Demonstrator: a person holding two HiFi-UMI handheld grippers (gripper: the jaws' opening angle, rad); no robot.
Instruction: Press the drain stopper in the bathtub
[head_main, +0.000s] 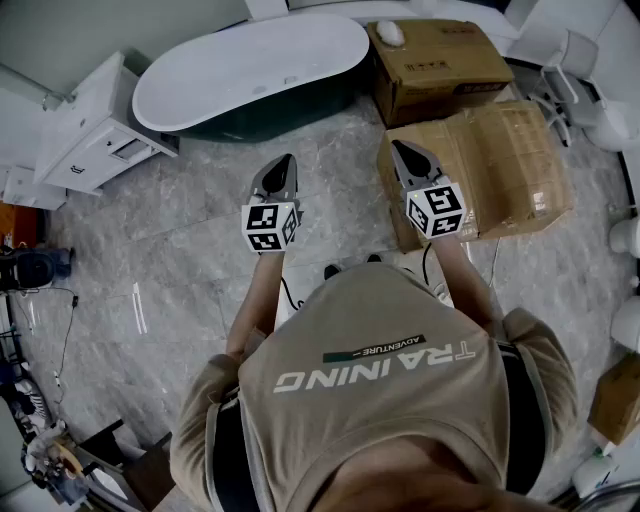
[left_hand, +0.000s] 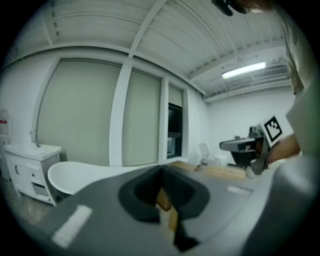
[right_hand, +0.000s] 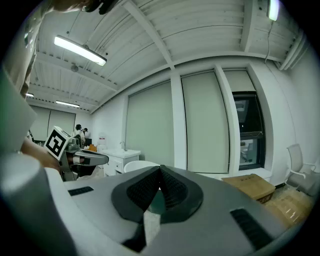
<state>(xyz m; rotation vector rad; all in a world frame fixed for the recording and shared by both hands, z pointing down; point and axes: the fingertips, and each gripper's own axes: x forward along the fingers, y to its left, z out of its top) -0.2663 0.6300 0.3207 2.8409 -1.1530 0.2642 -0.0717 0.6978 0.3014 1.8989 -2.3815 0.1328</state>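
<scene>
A white oval bathtub (head_main: 250, 62) with a dark outer shell stands on the grey tiled floor ahead of me. I cannot make out its drain stopper. My left gripper (head_main: 285, 162) is held in the air well short of the tub, its jaws shut together on nothing. My right gripper (head_main: 399, 148) is level beside it over a cardboard box, also shut and empty. In the left gripper view the jaws (left_hand: 161, 172) meet, with the bathtub's rim (left_hand: 80, 175) beyond. In the right gripper view the shut jaws (right_hand: 160, 170) point past the bathtub (right_hand: 140, 165).
A white vanity cabinet (head_main: 90, 135) stands left of the tub. Two cardboard boxes (head_main: 440, 60) (head_main: 500, 165) sit right of it. White chairs (head_main: 570, 60) and sanitary ware line the right side. Cables and gear (head_main: 40, 420) lie at the lower left.
</scene>
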